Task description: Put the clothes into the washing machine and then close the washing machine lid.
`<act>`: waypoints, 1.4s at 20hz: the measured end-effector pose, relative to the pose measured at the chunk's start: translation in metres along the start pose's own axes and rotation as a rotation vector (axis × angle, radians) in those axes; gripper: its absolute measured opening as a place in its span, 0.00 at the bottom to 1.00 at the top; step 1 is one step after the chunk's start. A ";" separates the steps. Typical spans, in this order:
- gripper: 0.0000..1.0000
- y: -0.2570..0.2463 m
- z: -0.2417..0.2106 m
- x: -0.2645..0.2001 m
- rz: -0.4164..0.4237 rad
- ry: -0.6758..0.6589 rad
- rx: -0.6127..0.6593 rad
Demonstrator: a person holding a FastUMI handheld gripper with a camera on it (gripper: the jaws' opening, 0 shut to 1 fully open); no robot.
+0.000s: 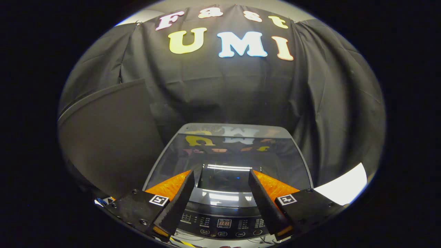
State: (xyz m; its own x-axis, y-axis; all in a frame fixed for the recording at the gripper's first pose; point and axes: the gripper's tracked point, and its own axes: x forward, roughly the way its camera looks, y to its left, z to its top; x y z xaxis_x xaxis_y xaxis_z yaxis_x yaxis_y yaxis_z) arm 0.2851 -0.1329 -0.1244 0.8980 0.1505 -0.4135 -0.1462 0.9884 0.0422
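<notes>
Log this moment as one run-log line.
tool: open, empty | washing machine lid: shut, below fingers | control panel: between fingers

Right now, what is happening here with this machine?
A person holds a gripper over a top-loading washing machine. Its fingers are open and hold nothing; they point along the glass lid, which lies shut and flat. The control panel sits between and under the fingers. No clothes can be seen, so whether they are already inside cannot be told.

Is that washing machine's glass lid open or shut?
Shut: the dark glass lid lies flat on the washing machine, mirroring the wall. The gripper hovers open above it.
</notes>
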 end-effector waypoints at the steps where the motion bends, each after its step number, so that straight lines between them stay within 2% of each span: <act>1: 0.98 0.008 0.008 -0.006 0.022 -0.035 -0.006; 6: 0.98 0.035 0.038 -0.061 0.083 -0.216 -0.089; 11: 0.98 0.060 0.056 -0.131 0.092 -0.322 -0.060; 17: 0.98 0.081 0.048 -0.190 0.016 -0.398 -0.049; 28: 0.98 0.085 0.061 -0.230 -0.098 -0.451 -0.044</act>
State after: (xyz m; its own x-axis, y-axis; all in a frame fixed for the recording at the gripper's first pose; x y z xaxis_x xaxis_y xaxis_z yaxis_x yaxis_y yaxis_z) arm 0.0917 -0.0818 0.0300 0.9978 0.0609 0.0242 -0.0605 0.9980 -0.0202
